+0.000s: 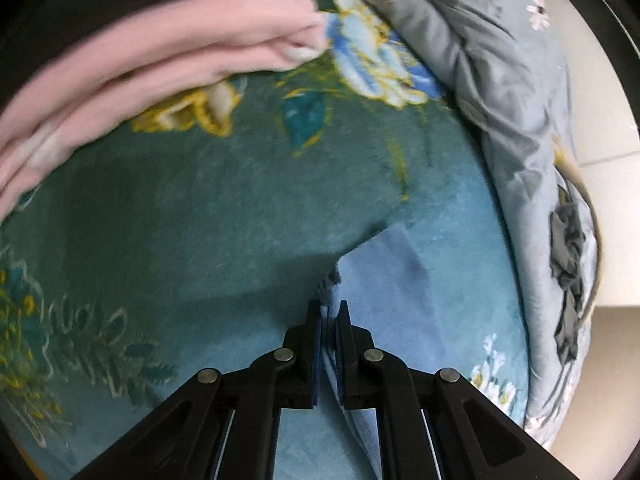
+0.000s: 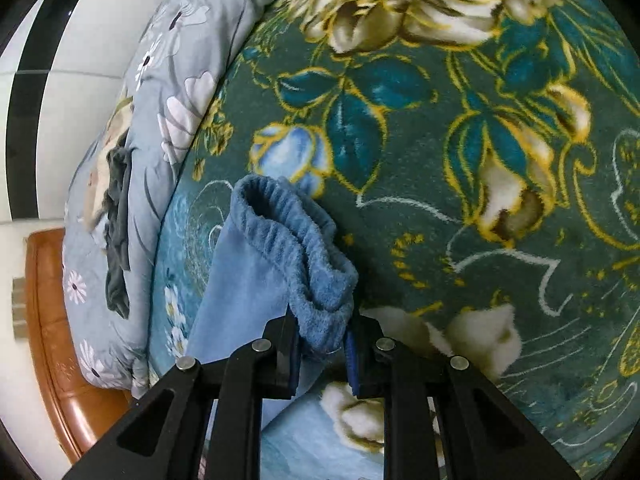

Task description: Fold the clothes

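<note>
on the bed's floral blanket (image 2: pixel 460 208) lies a blue garment (image 2: pixel 256 280), its ribbed waistband clamped in the right gripper (image 2: pixel 322 340) jaws and a thin edge in the left gripper (image 1: pixel 330 320), seemingly mid-fold, needing both ends carried together next.

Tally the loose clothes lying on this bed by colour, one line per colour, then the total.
Blue: 1, the blue garment with the ribbed waistband, gripped by the left gripper and the right gripper.
Pink: 1, the folded pink garment.
Dark grey: 1, the dark grey garment crumpled on the grey floral quilt.
Total: 3
</note>
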Available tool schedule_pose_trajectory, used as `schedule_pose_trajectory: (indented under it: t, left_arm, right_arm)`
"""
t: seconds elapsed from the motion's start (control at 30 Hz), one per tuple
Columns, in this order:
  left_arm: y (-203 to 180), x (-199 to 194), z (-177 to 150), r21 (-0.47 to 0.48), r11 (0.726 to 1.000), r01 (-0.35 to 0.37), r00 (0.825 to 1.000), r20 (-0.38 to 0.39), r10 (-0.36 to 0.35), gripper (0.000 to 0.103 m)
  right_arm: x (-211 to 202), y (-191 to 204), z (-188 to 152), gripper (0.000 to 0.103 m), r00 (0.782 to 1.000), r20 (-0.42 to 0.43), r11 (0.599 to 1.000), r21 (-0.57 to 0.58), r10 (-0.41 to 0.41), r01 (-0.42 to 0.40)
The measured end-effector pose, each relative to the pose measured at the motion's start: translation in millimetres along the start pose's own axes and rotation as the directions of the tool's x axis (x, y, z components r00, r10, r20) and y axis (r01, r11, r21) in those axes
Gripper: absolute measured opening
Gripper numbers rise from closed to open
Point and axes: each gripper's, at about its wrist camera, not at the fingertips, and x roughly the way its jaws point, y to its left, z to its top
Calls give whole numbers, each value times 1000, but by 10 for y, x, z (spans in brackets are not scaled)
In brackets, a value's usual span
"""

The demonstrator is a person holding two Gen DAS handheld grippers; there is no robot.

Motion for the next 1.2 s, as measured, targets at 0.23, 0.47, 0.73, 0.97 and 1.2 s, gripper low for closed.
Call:
schedule_pose_trajectory:
  t: [0.23, 0.47, 0.73, 0.97, 1.2]
  left_arm:
    - [-95, 96, 35, 21, 1000, 4, 1000, -4, -4, 6]
    - [-330, -107, 3, 102, 995, 4, 1000, 30, -7, 6]
    - [-1069, -631, -405, 412, 910, 38, 994, 76, -76, 6]
    - [-2031, -745, -1325, 695, 685, 216, 974, -101, -204, 6]
    - [-2540, -144, -2457, 786, 541, 300, 949, -302, -88, 6]
  right_arm:
    - [-3, 86, -9, 24, 998, -5, 998, 15, -60, 60]
    - [-220, 106, -11, 69, 986, 39, 986, 27, -165, 164]
    - [-544, 629, -200, 83, 974, 93, 969, -114, -208, 218]
    - [-418, 1104, -389, 83, 983, 58, 949, -257, -173, 182]
    - [-317, 1023, -407, 83, 988, 29, 961, -230, -154, 157]
